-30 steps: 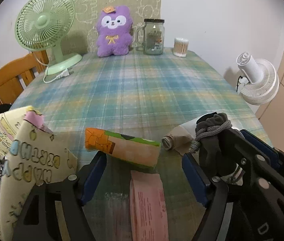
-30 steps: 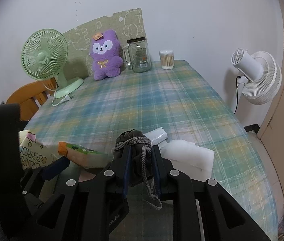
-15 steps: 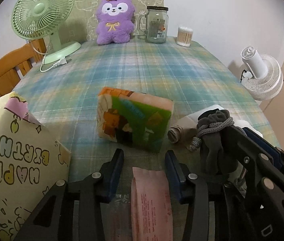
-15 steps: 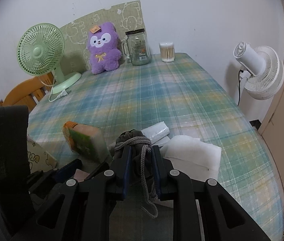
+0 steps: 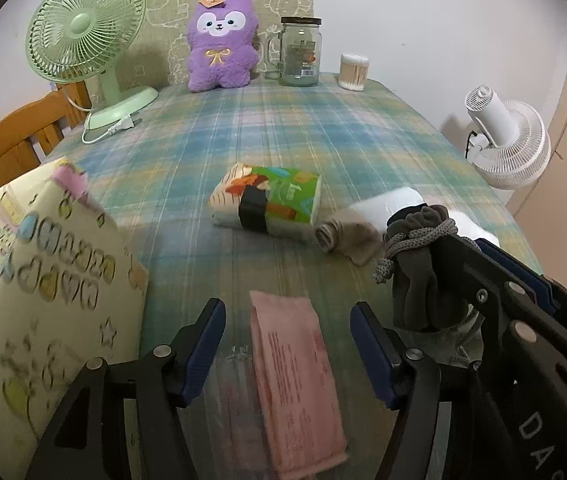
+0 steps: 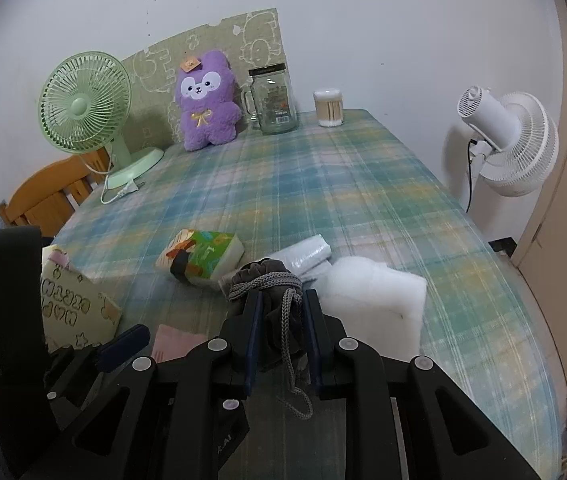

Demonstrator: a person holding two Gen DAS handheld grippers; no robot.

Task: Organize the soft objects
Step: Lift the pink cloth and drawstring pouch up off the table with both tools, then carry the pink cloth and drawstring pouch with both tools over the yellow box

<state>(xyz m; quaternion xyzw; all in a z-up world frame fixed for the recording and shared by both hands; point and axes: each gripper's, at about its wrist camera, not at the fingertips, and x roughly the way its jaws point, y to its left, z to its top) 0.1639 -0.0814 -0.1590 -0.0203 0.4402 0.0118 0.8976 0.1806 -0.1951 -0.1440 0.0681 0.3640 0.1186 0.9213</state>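
Observation:
My left gripper [image 5: 287,320] hangs low over the plaid table [image 5: 323,136], its jaws opening and gripping nothing. A pink packet [image 5: 295,384] lies flat on the cloth under the gap. A colourful tissue pack [image 5: 267,200] rests on the table ahead of it, apart from the fingers. My right gripper [image 6: 279,320] is shut on a grey drawstring pouch [image 6: 275,304], whose cord dangles below; the pouch [image 5: 419,264] also shows at the right of the left wrist view. A purple plush [image 6: 205,100] sits upright at the far edge.
A birthday gift bag [image 5: 43,288] stands at the near left. A rolled beige cloth [image 5: 343,236], a white wrapped roll [image 6: 303,254] and a white pad [image 6: 371,300] lie near the pouch. A green fan [image 5: 83,40], jar [image 5: 299,52] and swab box [image 5: 353,72] line the back.
The tissue pack, earlier between the left jaws and then tipped up on edge, now lies flat farther out. The left jaws narrowed and have widened again. The right gripper keeps the pouch.

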